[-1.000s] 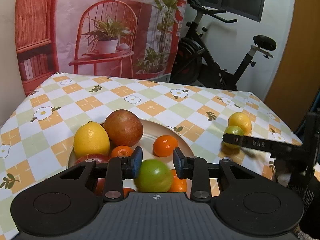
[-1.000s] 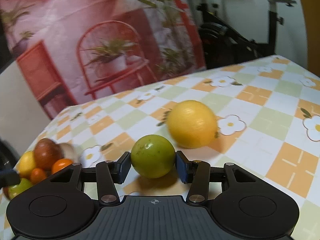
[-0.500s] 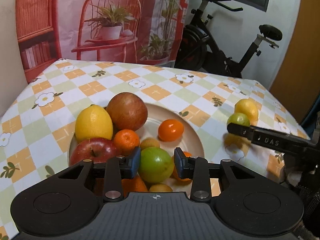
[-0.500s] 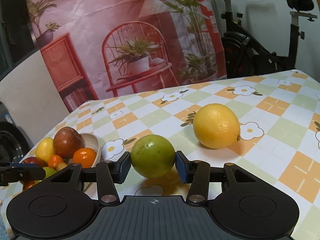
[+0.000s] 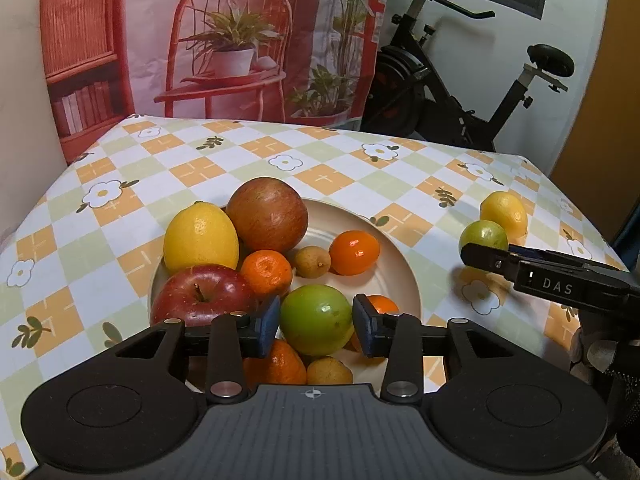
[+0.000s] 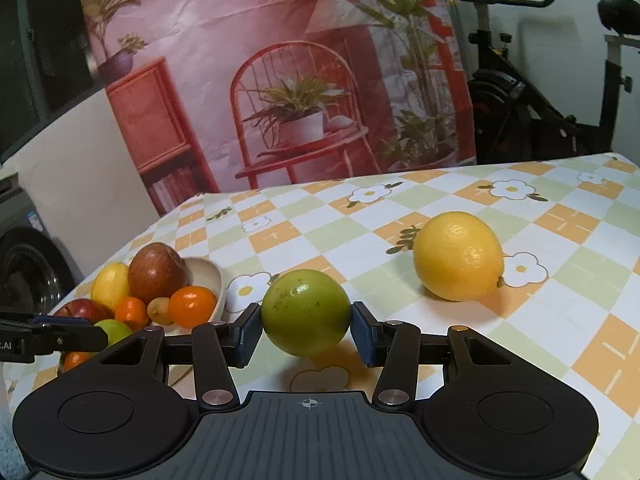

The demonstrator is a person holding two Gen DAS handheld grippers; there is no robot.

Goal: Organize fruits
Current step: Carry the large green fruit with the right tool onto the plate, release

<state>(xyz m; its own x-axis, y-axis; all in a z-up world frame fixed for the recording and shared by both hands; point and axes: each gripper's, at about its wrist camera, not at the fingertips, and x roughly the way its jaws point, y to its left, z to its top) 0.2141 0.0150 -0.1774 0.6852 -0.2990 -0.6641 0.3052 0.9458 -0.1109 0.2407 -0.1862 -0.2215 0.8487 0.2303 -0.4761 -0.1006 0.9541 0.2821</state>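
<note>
A cream plate (image 5: 404, 276) holds a lemon (image 5: 200, 236), a brown-red round fruit (image 5: 267, 214), a red apple (image 5: 202, 294), several oranges and small fruits. My left gripper (image 5: 316, 320) hangs over the plate's near side with a green fruit (image 5: 316, 318) between its pads; a thin gap shows on both sides. My right gripper (image 6: 306, 330) is shut on a second green fruit (image 6: 306, 312) and holds it above the tablecloth, right of the plate (image 6: 210, 280). That fruit also shows in the left wrist view (image 5: 484, 234). A loose lemon (image 6: 458, 256) lies on the cloth beyond it.
The table carries a checked flower tablecloth (image 5: 320, 168). An exercise bike (image 5: 460, 92) stands behind the far right edge, and a printed backdrop (image 5: 208, 40) hangs behind the far left. The table's right edge is near the loose lemon (image 5: 504, 214).
My left gripper has risen and drawn back over the plate, and its pads have parted slightly from the green fruit. My right gripper has lifted its green fruit off the cloth and swung left.
</note>
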